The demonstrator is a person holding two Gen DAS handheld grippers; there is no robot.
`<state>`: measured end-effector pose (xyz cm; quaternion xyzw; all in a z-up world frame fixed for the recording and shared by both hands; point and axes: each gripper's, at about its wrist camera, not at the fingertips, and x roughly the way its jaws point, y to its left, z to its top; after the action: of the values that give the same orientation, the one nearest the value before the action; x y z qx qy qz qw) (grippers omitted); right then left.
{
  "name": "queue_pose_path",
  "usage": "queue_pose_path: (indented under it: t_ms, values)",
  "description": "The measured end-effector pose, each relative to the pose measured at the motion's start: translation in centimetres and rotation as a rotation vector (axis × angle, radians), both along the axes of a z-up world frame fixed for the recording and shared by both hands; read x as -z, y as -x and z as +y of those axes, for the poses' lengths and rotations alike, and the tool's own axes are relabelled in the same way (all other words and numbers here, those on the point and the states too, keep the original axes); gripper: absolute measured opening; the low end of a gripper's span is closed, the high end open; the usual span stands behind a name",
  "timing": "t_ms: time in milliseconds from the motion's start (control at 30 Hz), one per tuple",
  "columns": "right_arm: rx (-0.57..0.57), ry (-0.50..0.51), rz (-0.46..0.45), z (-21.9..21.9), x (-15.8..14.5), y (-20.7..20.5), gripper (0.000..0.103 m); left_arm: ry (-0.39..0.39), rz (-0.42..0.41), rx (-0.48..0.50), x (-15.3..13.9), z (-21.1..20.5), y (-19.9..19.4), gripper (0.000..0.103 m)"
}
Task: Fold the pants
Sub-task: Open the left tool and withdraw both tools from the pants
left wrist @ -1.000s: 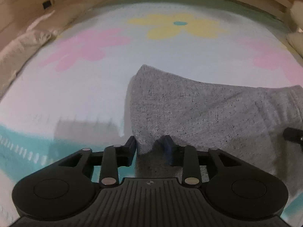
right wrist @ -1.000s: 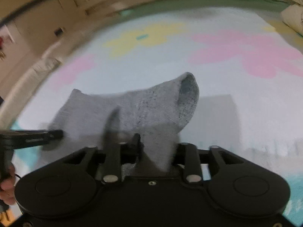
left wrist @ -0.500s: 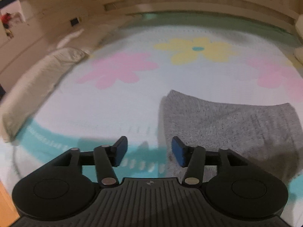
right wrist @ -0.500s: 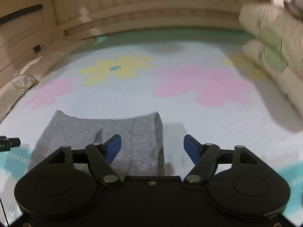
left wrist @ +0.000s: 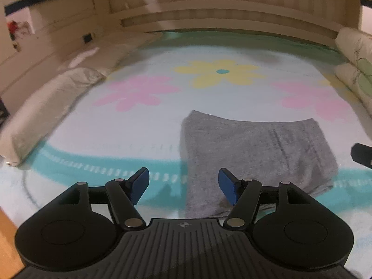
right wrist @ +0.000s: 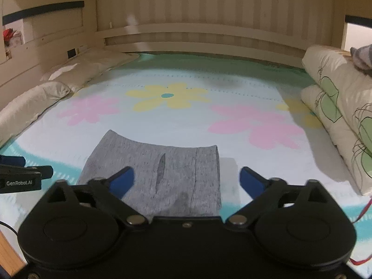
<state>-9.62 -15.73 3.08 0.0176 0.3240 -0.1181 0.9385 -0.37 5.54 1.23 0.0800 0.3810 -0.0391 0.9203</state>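
While your left gripper (left wrist: pixel 183 183) and right gripper (right wrist: pixel 186 180) hang tilted downward, jaws just opening wide and empty, the soft heathered-grey pants (right wrist: pixel 162 172) lie folded square.

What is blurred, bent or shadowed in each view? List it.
Left wrist view: motion blur smears the headboard; fisheye bows the bedspread. Right wrist view: sharper; pants show a dark crease shadow, and a grey shadow lies beside them.

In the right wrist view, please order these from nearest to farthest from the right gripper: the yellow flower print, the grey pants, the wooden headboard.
From the right gripper:
1. Grey pants: folded, lying just below the open jaws.
2. Yellow flower print: mid-blanket, beyond the pants.
3. Wooden headboard: upright at the far end.
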Motion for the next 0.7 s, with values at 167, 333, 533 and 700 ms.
queue_pose_path:
  t_ms: [167, 333, 533, 700]
  values:
    - [-0.007, 0.012, 0.028, 1.4, 0.8, 0.1, 0.102, -0.043, -0.004, -0.008, 0.4, -0.3, 0.6, 0.065]
    - [0.011, 0.001, 0.018, 1.9, 1.0, 0.4, 0.102, 0.044, 0.060, -0.029, 1.1, 0.5, -0.4, 0.065]
    - [0.027, -0.057, 0.064, 1.7, 1.9, -0.2, 0.102, 0.060, 0.091, -0.068, 2.2, 1.0, -0.7, 0.064]
    - [0.052, -0.088, 0.114, 1.4, 2.6, -1.0, 0.102, 0.036, 0.073, -0.065, 2.2, 0.8, -0.4, 0.064]
